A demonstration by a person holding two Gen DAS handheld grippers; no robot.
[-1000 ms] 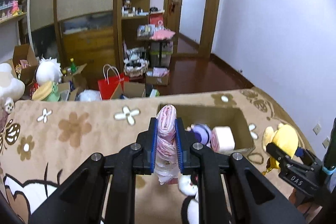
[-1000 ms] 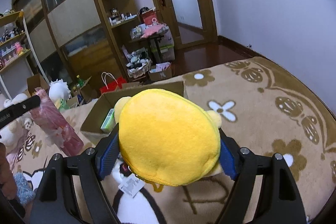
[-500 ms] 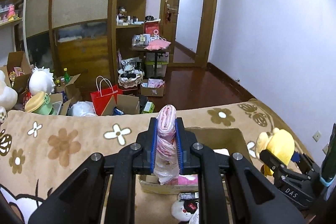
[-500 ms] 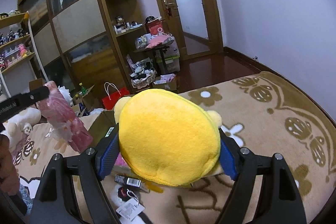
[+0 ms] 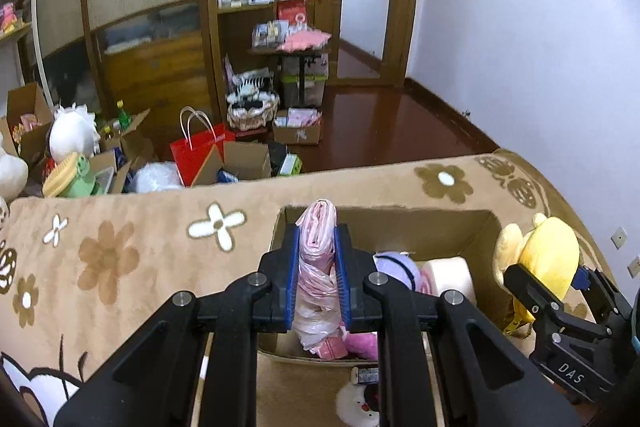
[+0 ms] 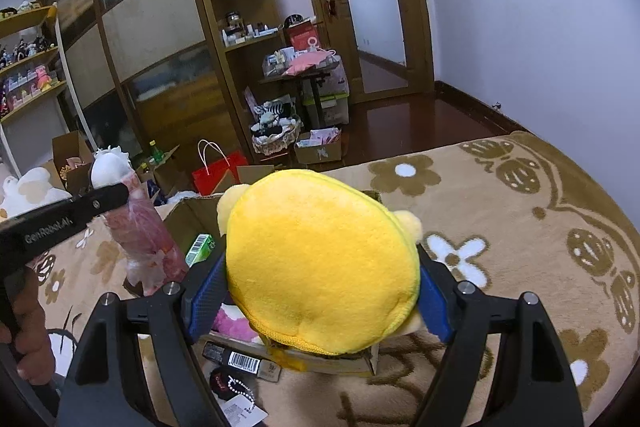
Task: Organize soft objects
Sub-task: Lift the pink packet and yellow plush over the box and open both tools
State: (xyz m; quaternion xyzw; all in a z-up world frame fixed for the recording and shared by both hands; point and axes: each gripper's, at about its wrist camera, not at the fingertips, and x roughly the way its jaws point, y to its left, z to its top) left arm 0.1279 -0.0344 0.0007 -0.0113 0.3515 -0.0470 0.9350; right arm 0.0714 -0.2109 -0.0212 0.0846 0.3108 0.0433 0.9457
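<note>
The left hand-held gripper point(image 5: 317, 283) clamps a pink bag roll point(image 5: 316, 267) above the cardboard box point(image 5: 400, 223). The right hand-held gripper point(image 6: 320, 291) squeezes a yellow plush point(image 6: 320, 263).

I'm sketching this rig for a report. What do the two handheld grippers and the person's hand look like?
Both grippers, left gripper and right gripper, are matte black with angular linkage arms, silver pivot screws and blue ribbed pads. White lettering reads "GenRobot.AI" on the left, "DAS" on the right. The bare hand shows no sleeve.
</note>
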